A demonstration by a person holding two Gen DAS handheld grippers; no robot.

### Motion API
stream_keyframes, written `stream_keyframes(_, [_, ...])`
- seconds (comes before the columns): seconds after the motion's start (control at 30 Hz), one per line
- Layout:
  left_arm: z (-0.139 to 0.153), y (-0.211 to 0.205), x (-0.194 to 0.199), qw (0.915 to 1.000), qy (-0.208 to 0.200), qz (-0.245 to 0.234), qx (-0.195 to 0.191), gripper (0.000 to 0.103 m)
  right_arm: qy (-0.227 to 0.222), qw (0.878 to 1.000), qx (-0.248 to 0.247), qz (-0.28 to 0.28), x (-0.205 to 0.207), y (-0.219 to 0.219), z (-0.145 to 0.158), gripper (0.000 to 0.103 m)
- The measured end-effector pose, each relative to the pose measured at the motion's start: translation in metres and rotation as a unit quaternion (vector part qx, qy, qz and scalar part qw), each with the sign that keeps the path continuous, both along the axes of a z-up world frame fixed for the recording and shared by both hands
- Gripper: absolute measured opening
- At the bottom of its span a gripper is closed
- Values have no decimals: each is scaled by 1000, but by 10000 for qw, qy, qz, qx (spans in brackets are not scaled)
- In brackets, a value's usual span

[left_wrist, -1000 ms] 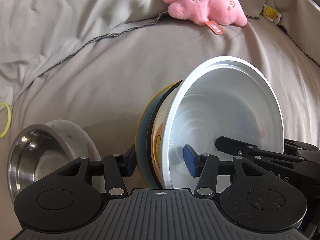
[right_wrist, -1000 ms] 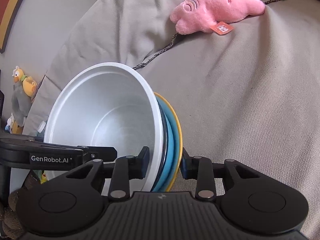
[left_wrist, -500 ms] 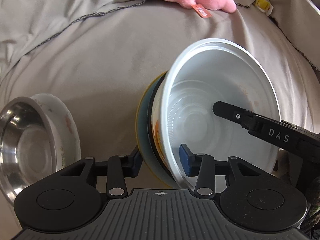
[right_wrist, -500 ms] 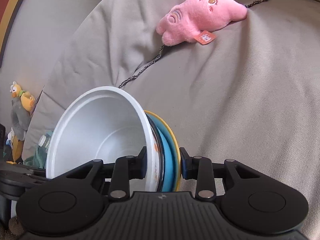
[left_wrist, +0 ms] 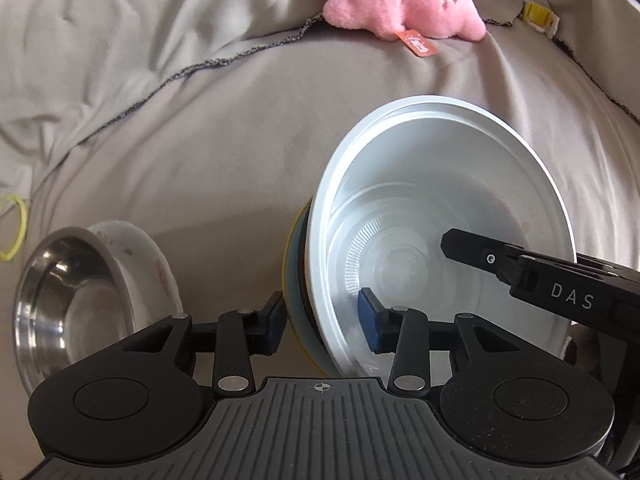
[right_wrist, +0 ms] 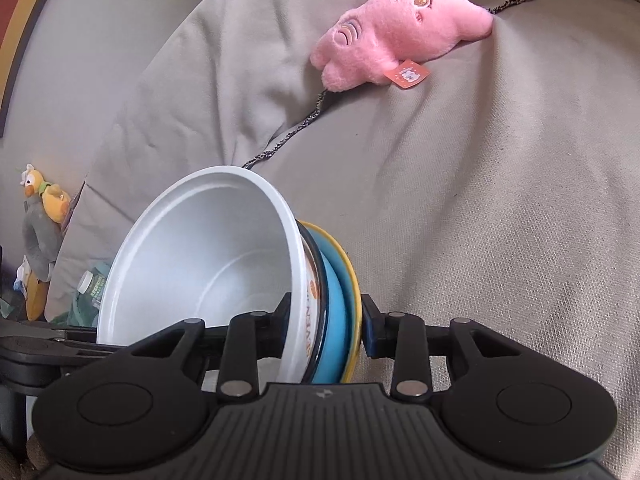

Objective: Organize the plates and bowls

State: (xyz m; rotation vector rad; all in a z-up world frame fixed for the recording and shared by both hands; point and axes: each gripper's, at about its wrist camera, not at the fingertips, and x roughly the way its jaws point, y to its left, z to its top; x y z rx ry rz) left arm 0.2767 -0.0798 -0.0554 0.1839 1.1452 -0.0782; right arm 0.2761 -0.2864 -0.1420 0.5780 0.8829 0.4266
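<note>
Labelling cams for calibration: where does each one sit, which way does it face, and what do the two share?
Left wrist: on the left gripper, looking steeply down along its fingers at the white bowl and the steel bowl; its own fingers show, straddling the tilted stack's rim, and the right gripper reaches in.
Right wrist: on the right gripper, angled down over the grey cover; its pads press the same stack.
Shared: the white bowl, the blue plate, the pink plush.
</note>
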Motion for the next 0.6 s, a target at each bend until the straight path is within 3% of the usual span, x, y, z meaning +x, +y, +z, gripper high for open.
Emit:
stream_keyframes(0.13, [1,-6,0,9997,-79,15,212,42,32,9999,114,55,2,-3,-3,35])
stream_keyframes(0.6, [-2,-7,7,9995,2,76,320,45,174,9993,253,219,3,0,-10,40])
